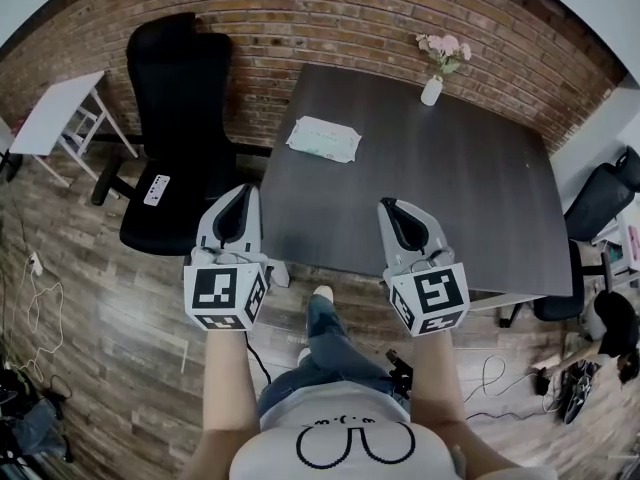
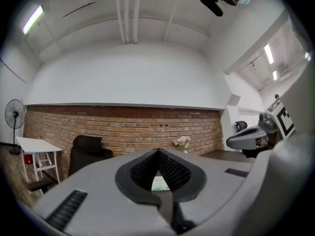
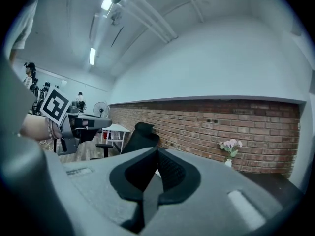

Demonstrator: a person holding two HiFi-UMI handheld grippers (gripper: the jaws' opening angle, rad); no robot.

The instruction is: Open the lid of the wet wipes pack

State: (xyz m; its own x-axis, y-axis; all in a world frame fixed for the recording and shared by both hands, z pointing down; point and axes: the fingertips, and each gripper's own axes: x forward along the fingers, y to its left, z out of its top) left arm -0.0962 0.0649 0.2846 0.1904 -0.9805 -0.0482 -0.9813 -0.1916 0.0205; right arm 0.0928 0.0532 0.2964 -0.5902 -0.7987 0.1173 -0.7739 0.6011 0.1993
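Wet wipes pack (image 1: 323, 138) on table (image 1: 470, 208), well ahead of left tool (image 1: 243, 198); right tool (image 1: 392, 210) alongside; both closed, empty

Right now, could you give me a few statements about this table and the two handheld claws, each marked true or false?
1. The wet wipes pack lies on the dark table, with neither gripper touching it. True.
2. The right gripper holds the pack. False: its jaws are shut on nothing, short of the pack.
3. The vase of pink flowers stands upright near the brick wall. True.
4. The left gripper has its jaws wide open. False: they are shut.
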